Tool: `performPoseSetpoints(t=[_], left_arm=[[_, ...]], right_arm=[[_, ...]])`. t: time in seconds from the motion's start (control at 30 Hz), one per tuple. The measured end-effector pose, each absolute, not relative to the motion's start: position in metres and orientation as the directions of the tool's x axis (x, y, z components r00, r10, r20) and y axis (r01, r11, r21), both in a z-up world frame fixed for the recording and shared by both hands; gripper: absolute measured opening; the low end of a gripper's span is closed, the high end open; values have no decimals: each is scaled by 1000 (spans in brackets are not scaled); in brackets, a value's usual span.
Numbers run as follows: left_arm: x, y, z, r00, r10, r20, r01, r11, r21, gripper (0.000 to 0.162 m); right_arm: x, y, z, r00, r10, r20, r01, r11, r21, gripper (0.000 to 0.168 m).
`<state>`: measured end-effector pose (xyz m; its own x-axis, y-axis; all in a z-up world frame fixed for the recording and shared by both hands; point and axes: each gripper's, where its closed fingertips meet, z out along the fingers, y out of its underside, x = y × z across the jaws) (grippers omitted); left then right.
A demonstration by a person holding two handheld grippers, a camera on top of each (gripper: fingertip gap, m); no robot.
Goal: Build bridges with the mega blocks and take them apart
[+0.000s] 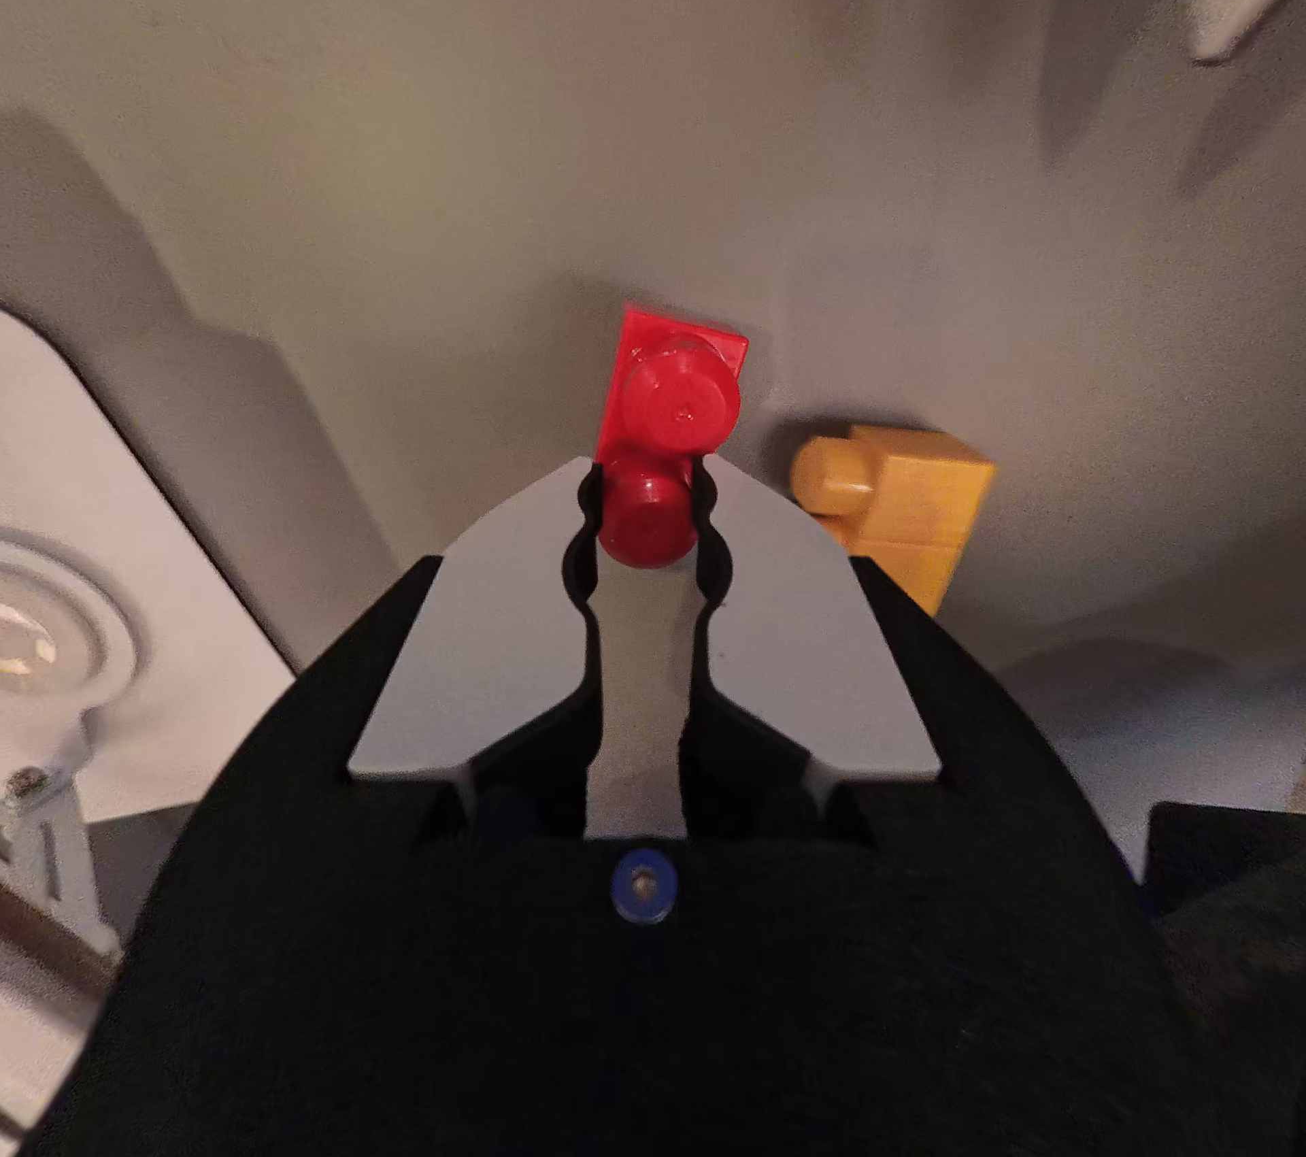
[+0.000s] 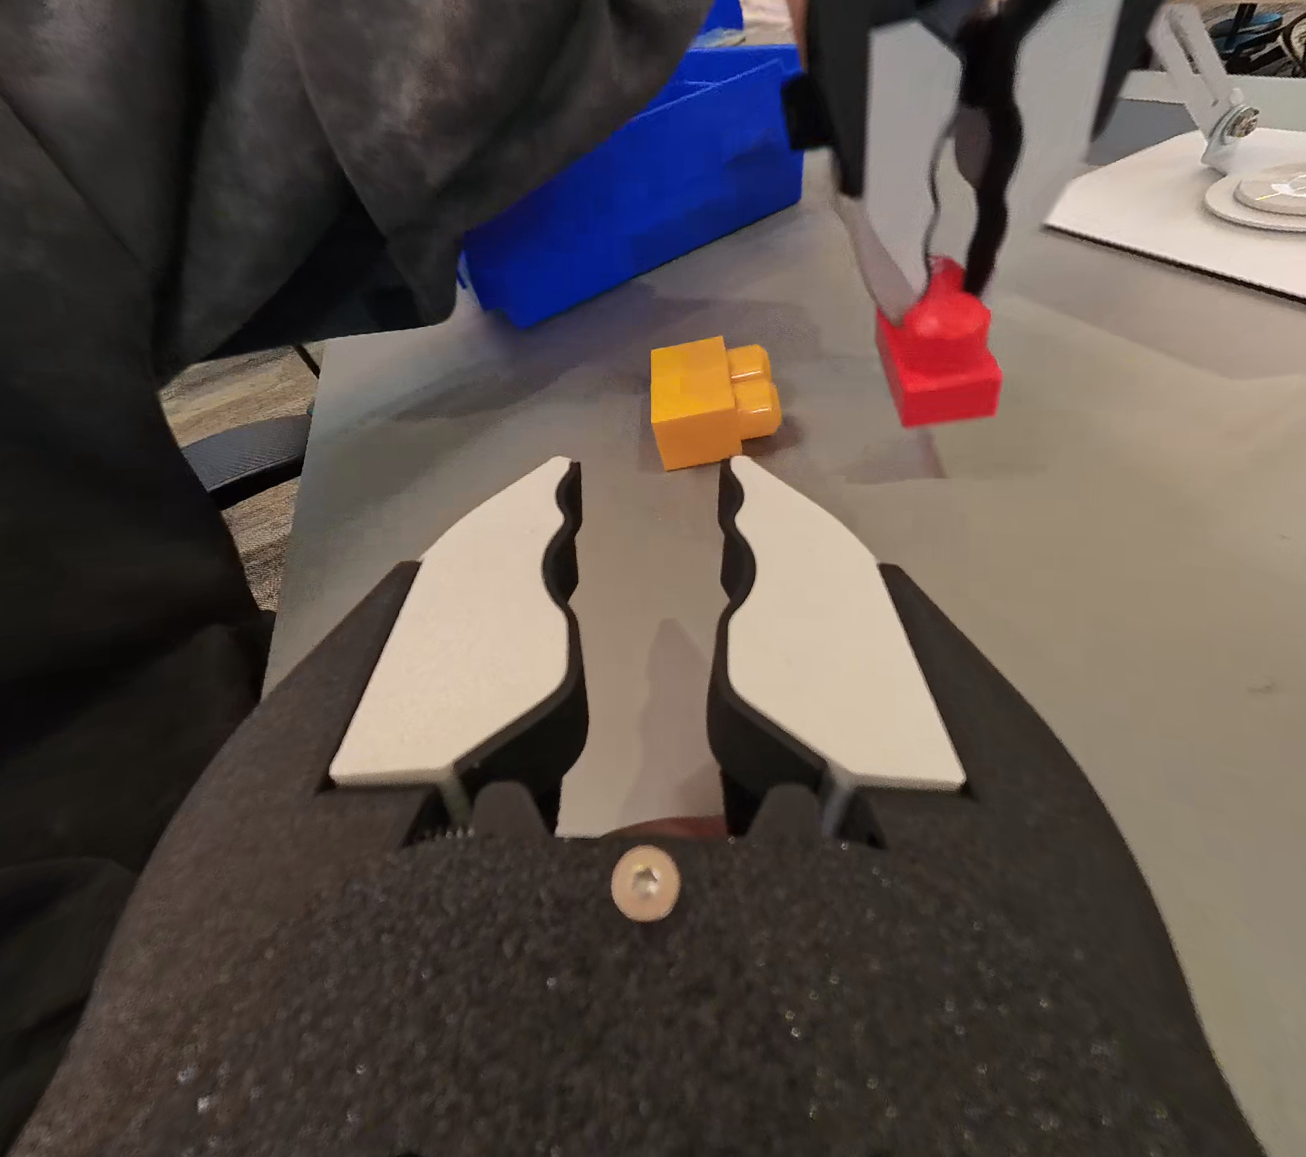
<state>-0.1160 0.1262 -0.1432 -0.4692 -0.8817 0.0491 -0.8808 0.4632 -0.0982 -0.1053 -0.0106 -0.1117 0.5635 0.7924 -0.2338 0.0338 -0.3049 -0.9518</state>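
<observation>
Gripping the red block (image 1: pixel 668 409) by only one of its two studs, the left gripper (image 1: pixel 649 505) is holding it near the grey table (image 2: pixel 1060 558), and such a narrow hold is risking the block pivoting or slipping free (it is already looking tilted in the right wrist view). The right gripper (image 2: pixel 649 480) is hanging parted and empty just short of the yellow block (image 2: pixel 696 406), which is lying on its side and could get nudged away. No legible brand or writing is showing on either block or on the blue bin (image 2: pixel 636 190).

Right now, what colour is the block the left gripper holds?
Red block, pinched by one stud in the left gripper; clearest in the right wrist view.
</observation>
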Motion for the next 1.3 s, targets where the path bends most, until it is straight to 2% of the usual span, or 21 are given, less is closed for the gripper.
performPoseSetpoints(t=[0.07, 0.17, 0.33, 0.37, 0.47, 0.5, 0.57, 0.63, 0.67, 0.73, 0.83, 0.93, 1.17, 1.3], left_arm=[[-110, 135, -158, -479, -877, 41, -878, 478, -35, 23], [-103, 140, -172, -500, -865, 34, -866, 500, 1, 23], [-97, 141, -171, -510, -860, -4, -860, 510, -4, 24], [-99, 142, -169, -493, -870, -12, -870, 493, 5, 28], [-111, 145, -151, -397, -913, -90, -917, 399, -2, 65], [-115, 146, -141, -344, -929, -133, -936, 350, -22, 72], [-126, 144, -117, -198, -955, -220, -968, 225, -107, 75], [-133, 130, -92, 2, -967, -255, -953, 75, -292, 76], [-137, 121, -82, 116, -960, -254, -914, -3, -405, 77], [-156, 110, -67, 383, -887, -259, -778, -158, -608, 88], [-187, 79, -86, 641, -751, -155, -555, -315, -770, 88], [-202, 53, -120, 770, -631, -88, -445, -435, -783, 91], [-199, 53, -159, 858, -507, -83, -392, -543, -743, 90], [-192, 63, -180, 865, -498, -56, -391, -602, -697, 94]], right_arm=[[-106, -11, -111, 561, 794, -236, 32, -306, -952, 37], [-106, -10, -111, 559, 794, -239, 33, -309, -950, 37], [-106, -9, -111, 557, 793, -246, 29, -315, -949, 37], [-105, -9, -112, 558, 792, -246, 30, -316, -948, 37], [-105, -10, -113, 561, 791, -244, 38, -319, -947, 37], [-105, -10, -113, 562, 791, -243, 38, -318, -947, 37], [-105, -10, -113, 560, 791, -245, 35, -318, -948, 37], [-105, -11, -111, 555, 794, -250, 28, -319, -947, 37], [-105, -11, -110, 552, 795, -252, 25, -318, -948, 37], [-105, -11, -109, 550, 794, -258, 16, -320, -947, 37], [-103, -10, -107, 545, 789, -283, -8, -332, -943, 37], [-102, -10, -105, 540, 788, -297, -25, -338, -941, 37], [-102, -11, -101, 527, 792, -309, -41, -340, -940, 37], [-102, -11, -100, 522, 792, -316, -49, -343, -938, 37]])
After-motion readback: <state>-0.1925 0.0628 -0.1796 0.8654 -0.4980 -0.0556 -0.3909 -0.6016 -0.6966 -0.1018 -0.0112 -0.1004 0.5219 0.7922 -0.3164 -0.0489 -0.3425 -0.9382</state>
